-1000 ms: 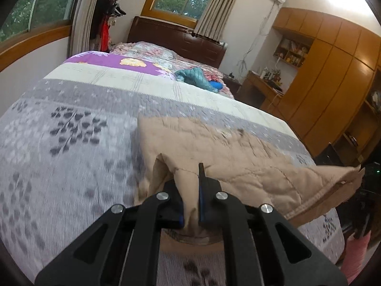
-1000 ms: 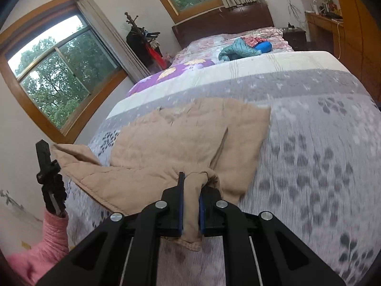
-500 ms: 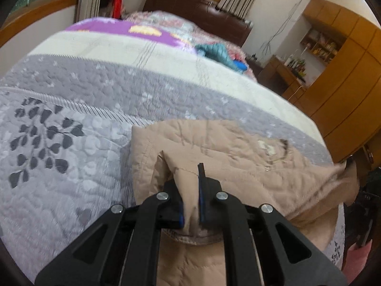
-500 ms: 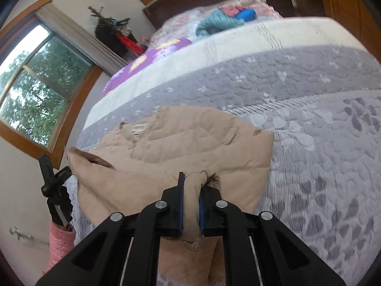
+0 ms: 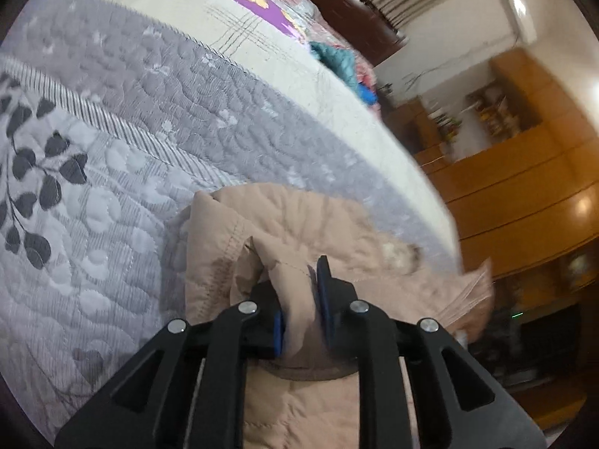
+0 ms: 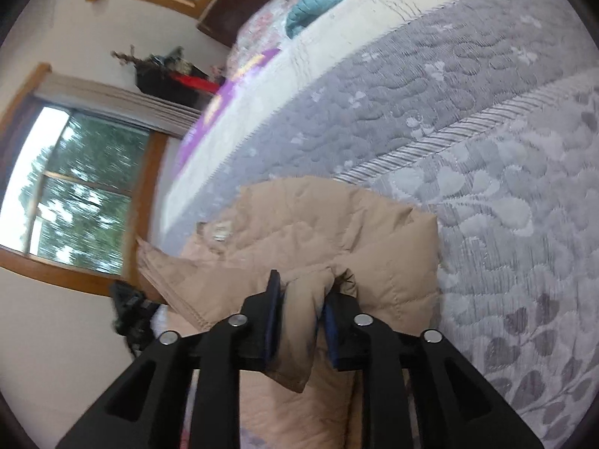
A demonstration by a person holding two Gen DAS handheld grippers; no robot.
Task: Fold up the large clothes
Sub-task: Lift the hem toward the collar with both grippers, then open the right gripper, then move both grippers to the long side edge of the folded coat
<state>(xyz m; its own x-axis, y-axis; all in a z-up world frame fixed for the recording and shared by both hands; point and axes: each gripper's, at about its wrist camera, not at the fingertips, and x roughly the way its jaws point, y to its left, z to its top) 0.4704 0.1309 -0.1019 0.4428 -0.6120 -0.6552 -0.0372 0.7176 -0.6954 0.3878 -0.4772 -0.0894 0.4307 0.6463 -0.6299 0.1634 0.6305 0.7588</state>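
A tan quilted jacket lies on the grey leaf-patterned bedspread, its near edge folded over toward the collar. A fold of that edge sits between the jaws of my left gripper; they are opening and the puffy cloth still fills the gap. In the right wrist view the jacket is doubled over in the same way. My right gripper is also opening, and a flap of the hem hangs loosely between its blue pads.
The bedspread stretches away to the right. A teal garment lies near the headboard. Wooden cabinets stand past the bed's far side. A window is on the left wall.
Both grippers moved forward and down with a roll, carrying the jacket's near edge over its upper half. Their jaws, shut tight on the cloth before, now stand apart.
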